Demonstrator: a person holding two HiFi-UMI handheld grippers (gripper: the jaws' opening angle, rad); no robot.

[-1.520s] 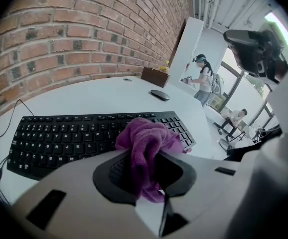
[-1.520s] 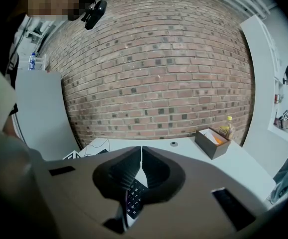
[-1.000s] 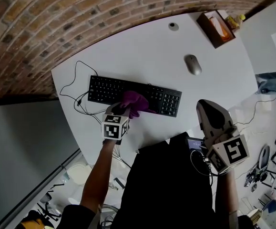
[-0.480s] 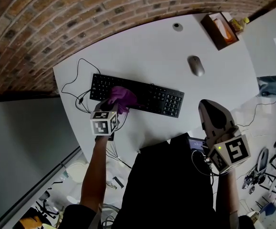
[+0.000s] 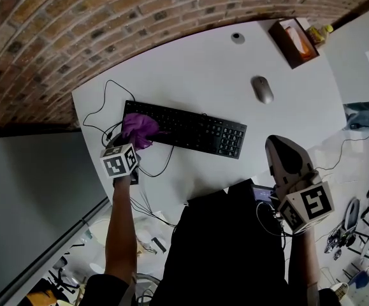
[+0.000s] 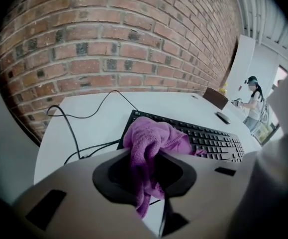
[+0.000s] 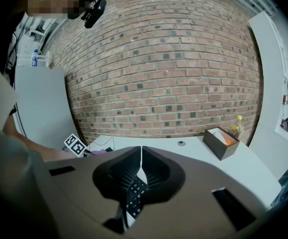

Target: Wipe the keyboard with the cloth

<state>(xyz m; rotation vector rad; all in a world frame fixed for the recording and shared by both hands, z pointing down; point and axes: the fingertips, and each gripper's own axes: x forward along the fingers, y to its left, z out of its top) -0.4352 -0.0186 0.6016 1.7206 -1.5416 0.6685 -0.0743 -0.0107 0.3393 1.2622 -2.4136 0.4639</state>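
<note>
cloth (image 5: pixel 139 128) farther left on keyboard (image 5: pixel 194 131)

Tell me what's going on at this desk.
A person holds a two-jaw gripper in each hand. The left gripper is shut on a crumpled purple cloth, holding it on the left end of the black keyboard on the white table. The right gripper hangs shut and empty near the person's body, away from the keyboard.

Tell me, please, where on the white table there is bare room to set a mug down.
Widest: the bare table between the keyboard, the far edge and the mouse. Also the strip between the keyboard and the near edge. Crowded: the keyboard's left end, with cables, purple cloth and left gripper.
</note>
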